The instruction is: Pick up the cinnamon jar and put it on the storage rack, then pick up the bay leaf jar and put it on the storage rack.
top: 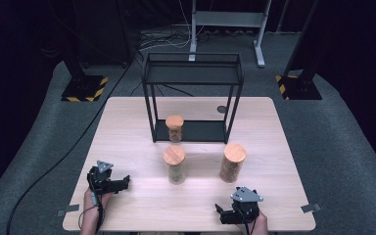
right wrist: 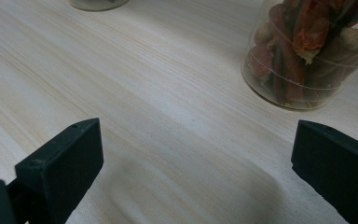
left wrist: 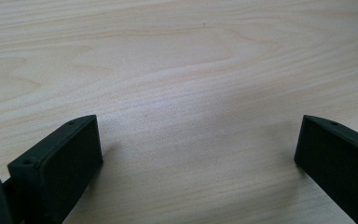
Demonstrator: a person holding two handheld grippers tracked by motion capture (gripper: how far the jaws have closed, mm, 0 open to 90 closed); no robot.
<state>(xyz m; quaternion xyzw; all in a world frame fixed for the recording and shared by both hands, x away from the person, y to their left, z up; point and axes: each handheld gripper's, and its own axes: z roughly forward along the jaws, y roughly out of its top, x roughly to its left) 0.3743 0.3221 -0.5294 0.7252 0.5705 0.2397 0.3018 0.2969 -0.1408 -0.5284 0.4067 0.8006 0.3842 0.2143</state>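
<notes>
The tall jar (top: 232, 162) stands in front of the black wire rack (top: 192, 95), at its right end, near the right gripper (top: 223, 211); the middle jar (top: 175, 164) stands in front of the rack's left half. Both grippers, left gripper (top: 122, 183) included, rest spread and empty. Glass walls look slick, rigid and breakable; the full jar is probably heavyish, so I would grip mid-body below the wooden lid.

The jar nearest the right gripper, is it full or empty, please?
Full: the jar shows red and brown dried pieces through its glass wall, close to the right gripper.
</notes>
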